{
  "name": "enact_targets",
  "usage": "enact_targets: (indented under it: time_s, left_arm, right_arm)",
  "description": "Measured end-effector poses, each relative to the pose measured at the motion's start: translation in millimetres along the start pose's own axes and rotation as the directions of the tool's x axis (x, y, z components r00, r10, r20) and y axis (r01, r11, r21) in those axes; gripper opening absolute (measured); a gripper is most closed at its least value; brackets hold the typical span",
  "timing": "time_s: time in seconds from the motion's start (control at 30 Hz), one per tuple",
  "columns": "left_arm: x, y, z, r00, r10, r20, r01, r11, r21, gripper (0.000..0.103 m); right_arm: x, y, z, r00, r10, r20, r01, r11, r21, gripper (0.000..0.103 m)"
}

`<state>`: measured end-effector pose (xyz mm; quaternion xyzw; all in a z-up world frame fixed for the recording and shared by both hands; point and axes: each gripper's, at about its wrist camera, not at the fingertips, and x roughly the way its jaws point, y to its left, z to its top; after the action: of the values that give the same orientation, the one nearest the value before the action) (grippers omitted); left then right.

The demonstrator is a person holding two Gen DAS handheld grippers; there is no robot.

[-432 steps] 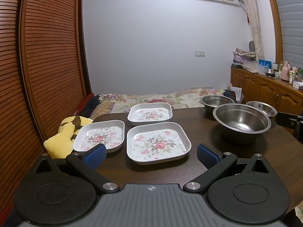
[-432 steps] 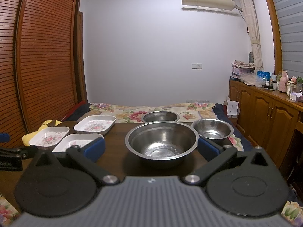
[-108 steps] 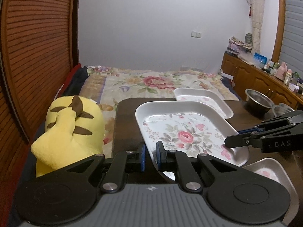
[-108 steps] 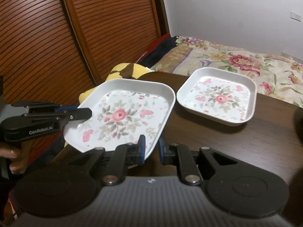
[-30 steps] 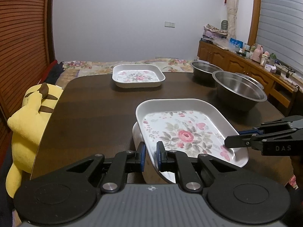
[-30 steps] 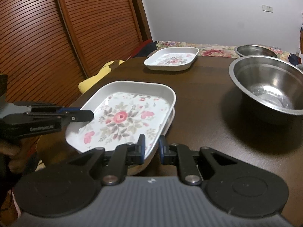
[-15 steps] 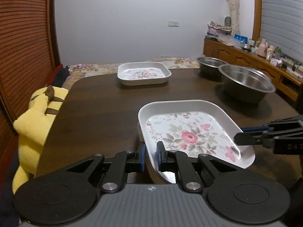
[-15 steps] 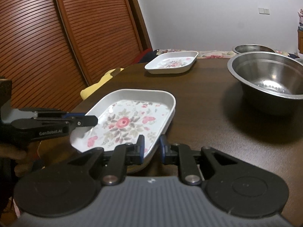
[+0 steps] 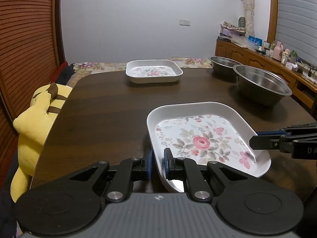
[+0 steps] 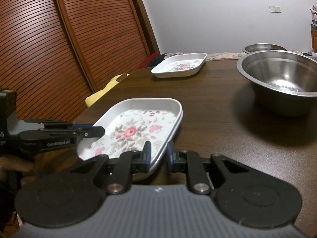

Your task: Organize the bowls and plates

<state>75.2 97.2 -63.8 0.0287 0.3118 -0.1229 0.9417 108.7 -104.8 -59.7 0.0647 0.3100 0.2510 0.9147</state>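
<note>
The left tool (image 9: 158, 163) pinches the near rim of a floral plate (image 9: 200, 138), which sits nested on a second plate (image 10: 175, 127) on the dark surface (image 9: 103, 107). The right tool (image 10: 158, 155) has its pads on both sides of the opposite rim; the grip looks slightly loose. The left tool's side reads "GenRobot.AI". The right one shows "DA", with the rest cut off. Another plate (image 9: 153, 73) stands far back, and steel bowls (image 9: 261, 85) are at the right.

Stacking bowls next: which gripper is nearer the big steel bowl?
Right. The right gripper is at the floral plate's edge facing the big steel bowl; the left gripper grips the side away from it.
</note>
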Motion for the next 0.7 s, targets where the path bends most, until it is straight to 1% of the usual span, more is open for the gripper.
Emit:
enact_targets:
  time_s: [0.3,0.47,0.53,0.7]
  left_arm:
    - [-2.0,3.8,1.4,1.000,-0.006,0.009,0.007,1.000,-0.015,0.013]
    - [-9.0,5.2,8.4,1.000,-0.007,0.031,0.007,1.000,-0.016,0.016]
    - [-11.6,5.7,12.4,0.999,-0.005,0.041,0.006,1.000,-0.011,0.021]
    - [-14.9,7.4,24.0,0.998,0.002,0.061,-0.002,1.000,0.002,0.022]
  right_arm:
    - [-1.8,-1.0,-0.9,1.000,0.003,0.000,-0.003,1.000,0.007,0.020]
    - [-8.8,-5.4,3.6,1.000,-0.007,0.021,0.006,1.000,0.015,0.020]
    - [-12.3,-7.3,6.0,0.999,-0.013,0.032,0.013,1.000,0.018,0.020]
    - [-22.8,-12.3,12.6,0.998,-0.031,0.063,0.029,0.999,0.023,0.020]
